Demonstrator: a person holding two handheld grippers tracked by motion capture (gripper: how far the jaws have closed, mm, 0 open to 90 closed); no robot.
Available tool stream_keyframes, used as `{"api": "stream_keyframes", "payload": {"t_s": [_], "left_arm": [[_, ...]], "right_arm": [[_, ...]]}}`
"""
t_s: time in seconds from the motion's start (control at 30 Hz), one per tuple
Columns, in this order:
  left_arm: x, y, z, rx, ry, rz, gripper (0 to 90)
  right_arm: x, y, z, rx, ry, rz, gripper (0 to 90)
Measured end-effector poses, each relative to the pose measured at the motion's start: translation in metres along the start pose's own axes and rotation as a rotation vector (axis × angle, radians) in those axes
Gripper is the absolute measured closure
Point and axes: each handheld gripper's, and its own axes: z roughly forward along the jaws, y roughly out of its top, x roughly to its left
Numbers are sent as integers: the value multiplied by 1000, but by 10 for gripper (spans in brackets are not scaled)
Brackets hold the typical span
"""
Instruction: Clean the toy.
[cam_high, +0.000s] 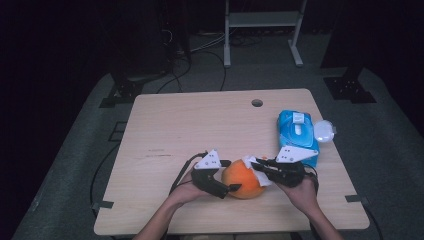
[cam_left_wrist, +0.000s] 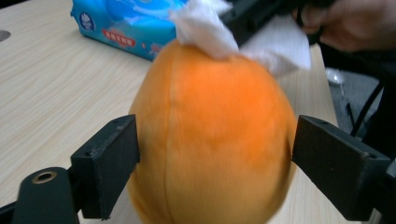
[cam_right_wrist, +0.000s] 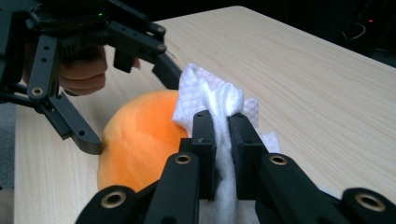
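Observation:
An orange plush ball (cam_high: 242, 181) rests on the wooden table (cam_high: 200, 125) near its front edge. My left gripper (cam_high: 231, 176) reaches in from the left, its two black pads (cam_left_wrist: 109, 163) set against opposite sides of the ball (cam_left_wrist: 215, 135). From the right, my right gripper (cam_high: 256, 163) is shut on a white tissue (cam_high: 249, 161) and holds it against the top of the ball. In the right gripper view the tissue (cam_right_wrist: 210, 88) is pinched between the closed jaws of this gripper (cam_right_wrist: 222, 123), draped over the ball (cam_right_wrist: 135, 140).
A blue pack of wet wipes (cam_high: 297, 132) lies at the table's right edge, with a round white lid (cam_high: 324, 131) beside it. A cable hole (cam_high: 257, 102) sits near the far edge. The table's left and far parts are bare wood.

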Motion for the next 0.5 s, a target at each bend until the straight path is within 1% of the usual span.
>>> {"api": "stream_keyframes", "payload": {"t_s": [0.07, 0.1, 0.13, 0.2, 0.23, 0.27, 0.3, 0.33, 0.37, 0.4, 0.47, 0.5], "left_arm": [[-2, 0, 3, 19, 13, 8, 160], [-3, -1, 4, 23, 21, 14, 198], [-4, 0, 4, 27, 27, 12, 217], [-4, 0, 5, 32, 37, 16, 235], [-6, 1, 6, 32, 40, 27, 237], [-7, 0, 6, 33, 43, 42, 237], [-8, 0, 6, 30, 45, 51, 237], [-9, -1, 6, 29, 43, 64, 237], [-10, -2, 6, 32, 45, 84, 237], [-9, -2, 5, 32, 44, 90, 242], [-7, -4, 3, 29, 41, 86, 270], [-6, -4, 3, 30, 41, 81, 274]], "right_arm": [[1, 0, 2, -2, 2, -2, 812], [2, 0, 3, -2, 4, -1, 812], [2, 0, 3, -2, 3, 0, 812], [7, 3, 5, -5, 7, -10, 812], [12, 5, 7, -7, 18, -18, 812], [19, 8, 13, -11, 49, -31, 812], [25, 9, 18, -13, 77, -33, 810], [29, 10, 21, -12, 93, -34, 810], [34, 11, 24, -3, 100, -41, 810], [36, 11, 27, 1, 97, -57, 811], [34, 12, 26, -1, 90, -54, 812], [29, 12, 23, -6, 79, -47, 814]]}}
